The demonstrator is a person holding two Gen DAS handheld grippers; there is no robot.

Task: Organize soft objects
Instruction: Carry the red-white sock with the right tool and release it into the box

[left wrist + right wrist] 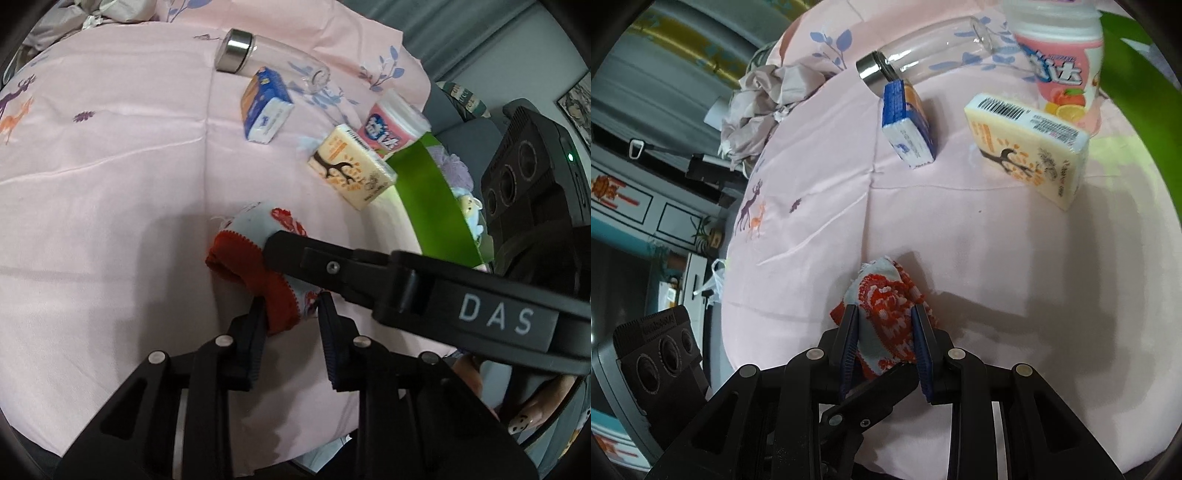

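A rolled red and pale-blue sock (255, 254) lies on the pink bedsheet (110, 184). My left gripper (291, 310) has its fingers on either side of the sock's red cuff end. My right gripper (886, 321) is shut on the sock (886, 306) from the other side; its arm crosses the left wrist view over the sock. A green bin (432, 199) at the right holds a purple soft item (452, 166) and a small plush toy (469, 206).
On the sheet lie a clear bottle with a steel cap (258, 55), a blue tissue pack (264, 105), a cream tissue pack (351, 170) and a pink tub (391, 125). Crumpled cloth (764, 99) sits at the bed's far edge.
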